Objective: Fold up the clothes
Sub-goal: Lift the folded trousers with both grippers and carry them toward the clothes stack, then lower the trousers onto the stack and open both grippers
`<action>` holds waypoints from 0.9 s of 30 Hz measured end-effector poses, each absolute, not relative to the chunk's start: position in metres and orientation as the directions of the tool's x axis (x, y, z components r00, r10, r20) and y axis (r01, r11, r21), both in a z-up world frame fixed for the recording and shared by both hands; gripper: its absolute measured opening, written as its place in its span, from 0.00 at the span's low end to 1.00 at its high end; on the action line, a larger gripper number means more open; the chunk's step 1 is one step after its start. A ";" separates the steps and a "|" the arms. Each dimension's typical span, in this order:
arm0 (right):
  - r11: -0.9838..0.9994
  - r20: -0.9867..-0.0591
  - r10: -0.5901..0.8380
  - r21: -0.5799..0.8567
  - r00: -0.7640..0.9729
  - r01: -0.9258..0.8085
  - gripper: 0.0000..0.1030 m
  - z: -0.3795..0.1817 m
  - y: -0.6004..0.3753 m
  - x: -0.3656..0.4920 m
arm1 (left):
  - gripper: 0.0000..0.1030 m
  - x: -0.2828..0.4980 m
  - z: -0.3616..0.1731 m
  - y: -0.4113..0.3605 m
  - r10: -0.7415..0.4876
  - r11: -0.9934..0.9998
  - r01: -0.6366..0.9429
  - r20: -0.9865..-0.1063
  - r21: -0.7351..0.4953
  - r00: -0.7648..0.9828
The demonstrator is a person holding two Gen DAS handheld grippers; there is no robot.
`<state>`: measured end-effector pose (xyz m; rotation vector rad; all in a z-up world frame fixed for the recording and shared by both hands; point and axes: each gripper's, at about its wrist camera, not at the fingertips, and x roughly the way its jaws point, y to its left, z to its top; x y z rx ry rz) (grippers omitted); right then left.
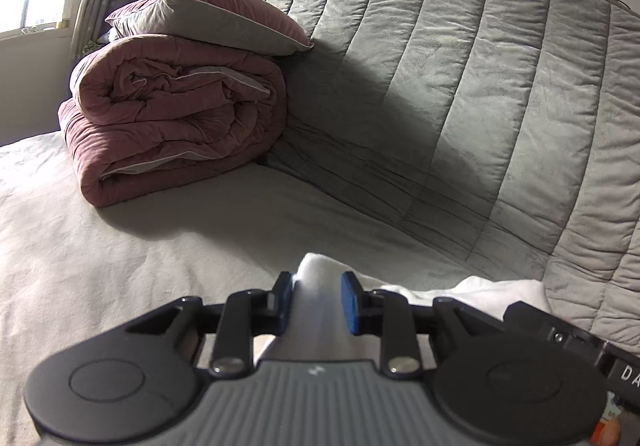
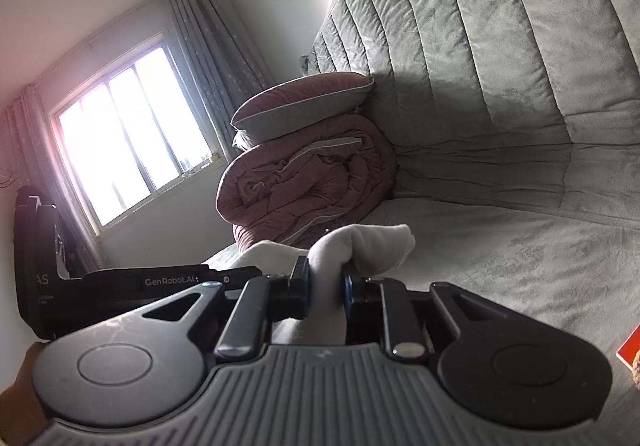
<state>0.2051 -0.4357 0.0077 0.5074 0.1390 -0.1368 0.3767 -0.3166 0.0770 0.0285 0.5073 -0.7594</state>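
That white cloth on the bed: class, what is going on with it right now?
A person is working on a bed with a gripper in each hand, folding a white cloth. The right gripper pinches a bunched part of it. The left gripper has cloth between its blue pads, though they look slightly apart. A rolled pink quilt lies behind.

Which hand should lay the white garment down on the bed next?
Probably right: the right gripper visibly pinches the white garment, while the left gripper has cloth between its pads with a gap showing.
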 end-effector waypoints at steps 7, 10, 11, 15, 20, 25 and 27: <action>0.887 -0.160 -0.199 0.390 0.967 0.247 0.44 0.002 -0.438 0.194 | 0.39 0.368 0.081 -0.311 -0.593 0.787 0.610 -0.384 -0.091 0.708; 0.900 -0.122 -0.225 0.354 0.967 0.254 0.44 0.013 -0.440 0.191 | 0.38 0.363 0.090 -0.308 -0.619 0.775 0.622 -0.330 -0.114 0.712; 0.909 -0.110 -0.216 0.340 0.970 0.241 0.44 0.016 -0.439 0.192 | 0.38 0.362 0.092 -0.308 -0.633 0.766 0.631 -0.321 -0.124 0.705; 0.937 -0.105 -0.171 0.291 0.980 0.195 0.44 0.019 -0.432 0.199 | 0.38 0.360 0.088 -0.314 -0.671 0.731 0.667 -0.326 -0.144 0.666; 0.950 -0.167 -0.149 0.251 0.975 0.188 0.44 0.002 -0.426 0.212 | 0.38 0.361 0.057 -0.325 -0.651 0.731 0.674 -0.398 -0.102 0.646; 0.953 -0.175 -0.157 0.231 0.972 0.195 0.45 -0.006 -0.424 0.214 | 0.38 0.358 0.058 -0.322 -0.645 0.740 0.664 -0.390 -0.103 0.657; 0.955 -0.168 -0.151 0.229 0.974 0.188 0.51 -0.001 -0.421 0.212 | 0.39 0.353 0.064 -0.319 -0.640 0.744 0.661 -0.391 -0.100 0.661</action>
